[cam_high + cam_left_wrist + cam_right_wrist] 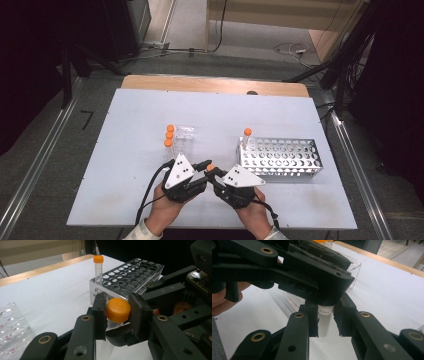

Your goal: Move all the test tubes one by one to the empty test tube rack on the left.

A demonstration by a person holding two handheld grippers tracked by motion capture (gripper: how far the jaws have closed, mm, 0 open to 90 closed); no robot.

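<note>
The work in hand looked like moving capped tubes from the clear rack [184,138] on the left of the white table [125,165] to the metal rack [280,157] on the right, and it stood early on. Only 1 tube [246,137] stood upright in the metal rack, in a corner hole at its near-left end, while its many other holes were empty. 3 orange-capped tubes [169,135] remained in a row at the left edge of the clear rack. A 4th tube [324,320] was held in the air between the 2 racks, above the near part of the table, shared by both tools. In the left gripper view the left gripper [117,312] pinched the tube's orange cap [118,310] squarely, its pads pressed on either side of it. In the right gripper view the right gripper [325,317] gripped the clear body of the same tube just below the printed label, with the left tool's jaws across the top of it. In the high view the 2 grippers met nose to nose with the cap just showing between them. Judged from this, the cap was about to be twisted or the tube passed over; that tube had not yet been seated, and the 3 others were untouched.
</note>
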